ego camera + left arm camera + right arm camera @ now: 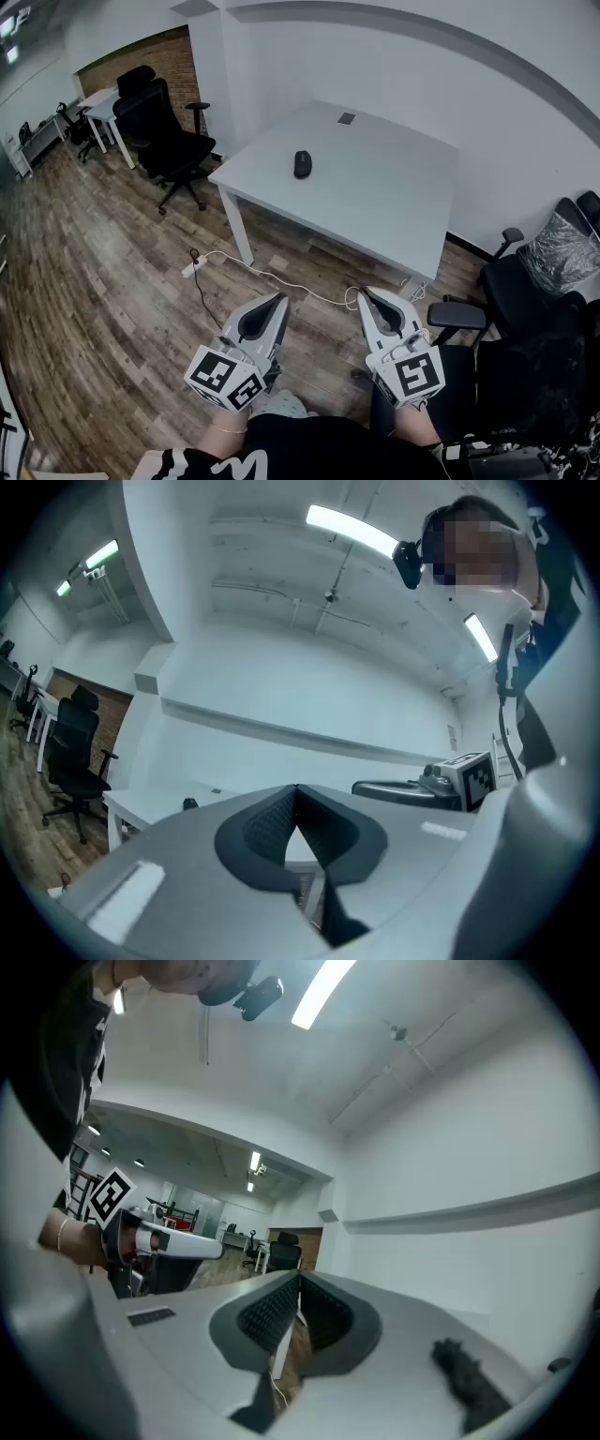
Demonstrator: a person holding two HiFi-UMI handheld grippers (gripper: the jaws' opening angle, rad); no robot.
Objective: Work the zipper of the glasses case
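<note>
The glasses case point(302, 164) is a small black oval lying on the white table point(384, 202), towards its far left side. It also shows as a tiny dark spot point(190, 804) in the left gripper view. Both grippers are held low in front of the person's body, well short of the table and over the wooden floor. The jaws of the left gripper point(278, 299) point(297, 787) meet at the tips with nothing between them. The right gripper point(364, 293) point(299, 1276) is likewise shut and empty. Neither touches the case.
A black office chair point(167, 133) stands left of the table, and more black chairs point(525, 291) crowd the right side. A white power strip point(191, 268) and its cable point(281, 279) lie on the floor under the table's near edge.
</note>
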